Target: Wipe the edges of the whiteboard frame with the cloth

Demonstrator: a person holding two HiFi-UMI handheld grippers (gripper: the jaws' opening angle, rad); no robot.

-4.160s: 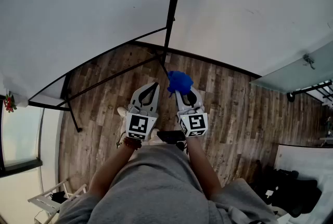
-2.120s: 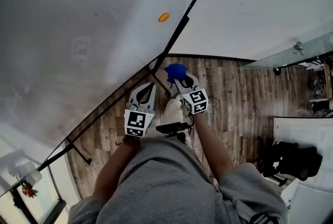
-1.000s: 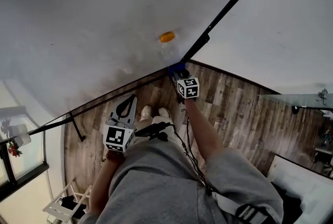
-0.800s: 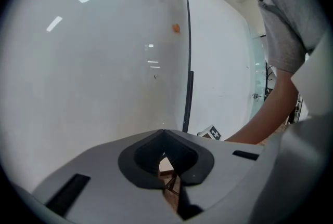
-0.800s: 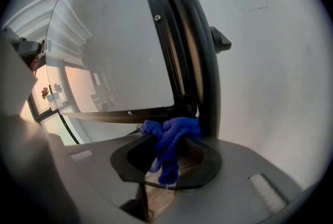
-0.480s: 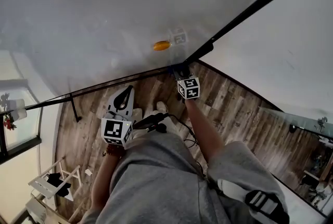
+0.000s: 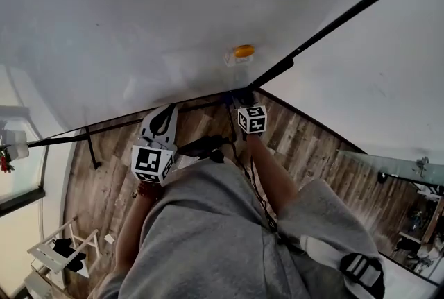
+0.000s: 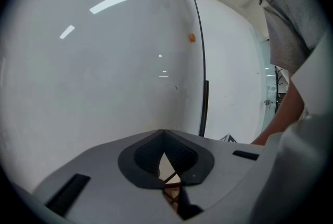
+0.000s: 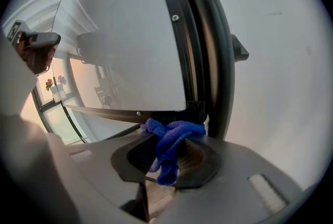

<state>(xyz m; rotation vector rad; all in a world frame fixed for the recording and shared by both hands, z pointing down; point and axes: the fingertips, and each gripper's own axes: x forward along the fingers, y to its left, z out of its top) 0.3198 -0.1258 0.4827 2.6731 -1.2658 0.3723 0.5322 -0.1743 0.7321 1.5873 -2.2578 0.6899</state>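
Now I am holding the cloth (image 9: 171, 140), clenched in my right tool (image 9: 167, 154), at the corner of the frame (image 9: 200, 62), upright edge rising ahead; left tool (image 8: 165, 161) clenched empty

Office-like room: freestanding whiteboard (image 7: 139, 27), wood-plank floor (image 7: 305, 145), glass panel (image 7: 388, 169).

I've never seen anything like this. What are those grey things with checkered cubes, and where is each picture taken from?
No robot here: a person holds a two-jaw gripper in each hand, and the cubes are part of them. One picture comes from a camera on the person's head, looking down; the other two from cameras riding on the grippers. The right gripper pinches a blue cloth at the bottom corner of the black whiteboard frame. The left gripper is shut and empty. Below is a wooden floor.
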